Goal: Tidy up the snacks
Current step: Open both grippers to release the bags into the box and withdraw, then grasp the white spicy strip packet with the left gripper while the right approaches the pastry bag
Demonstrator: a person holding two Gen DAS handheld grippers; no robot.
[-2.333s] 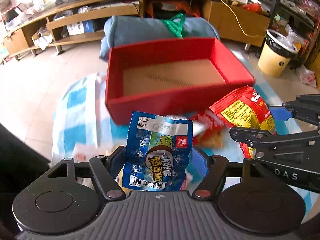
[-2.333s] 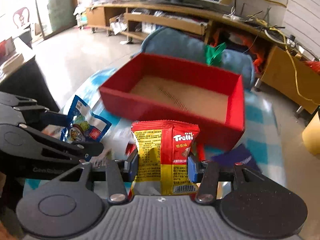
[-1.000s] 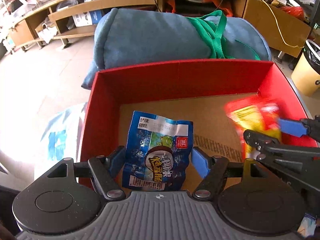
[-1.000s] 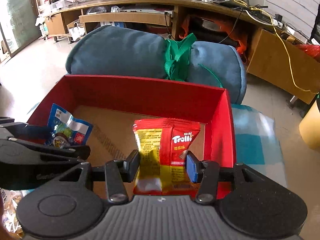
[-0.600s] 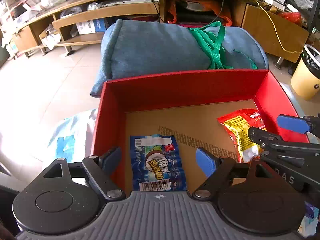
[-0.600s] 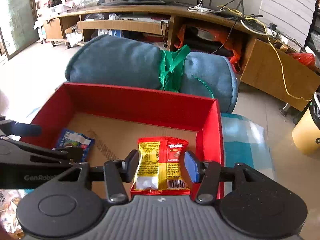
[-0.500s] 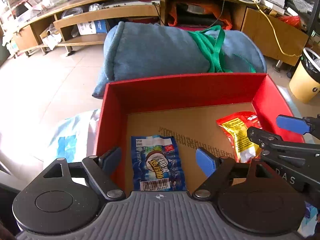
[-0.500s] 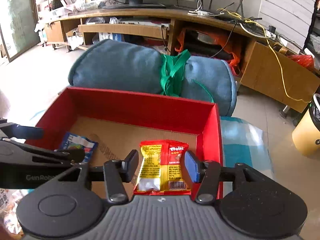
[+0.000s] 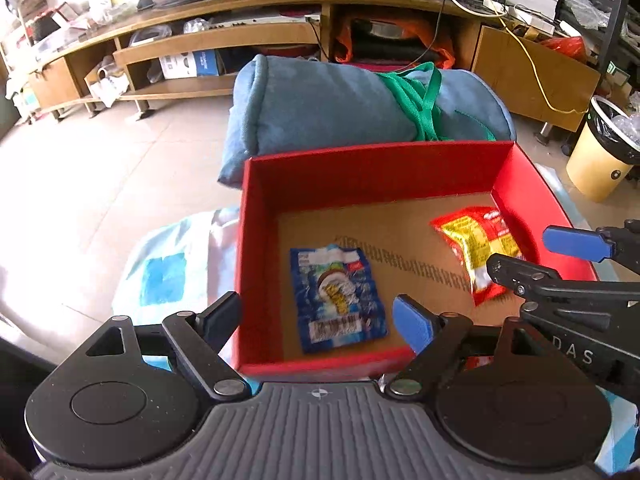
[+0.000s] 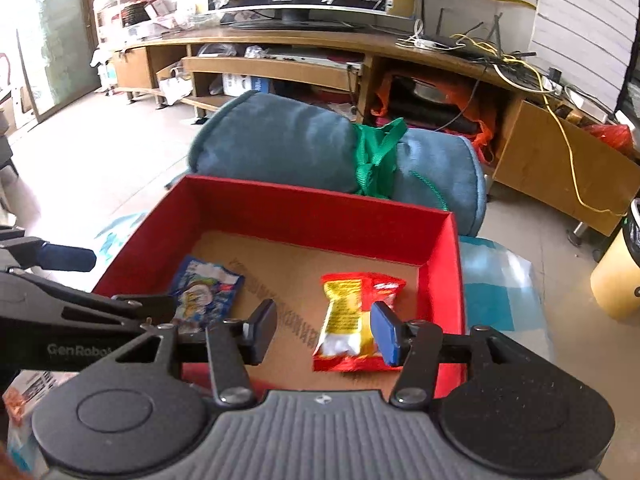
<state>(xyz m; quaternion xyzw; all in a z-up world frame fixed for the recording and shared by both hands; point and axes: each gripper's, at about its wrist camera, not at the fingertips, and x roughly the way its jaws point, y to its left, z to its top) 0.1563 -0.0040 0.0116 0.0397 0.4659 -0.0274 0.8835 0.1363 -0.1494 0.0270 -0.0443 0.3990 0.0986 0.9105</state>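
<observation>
A red box with a brown cardboard floor stands on the table, and it also shows in the right wrist view. A blue snack packet lies flat on its floor at the left. A red and yellow Trolli packet lies on the floor at the right. My left gripper is open and empty above the box's near wall. My right gripper is open and empty above the Trolli packet's near end.
A rolled blue cushion tied with a green strap lies behind the box. A blue and white cloth covers the table. A snack packet lies at the near left. A yellow bin stands on the floor at the right.
Both grippers opened and let their packets drop onto the box floor. Since then both have drawn back towards the box's near side and opened wider.
</observation>
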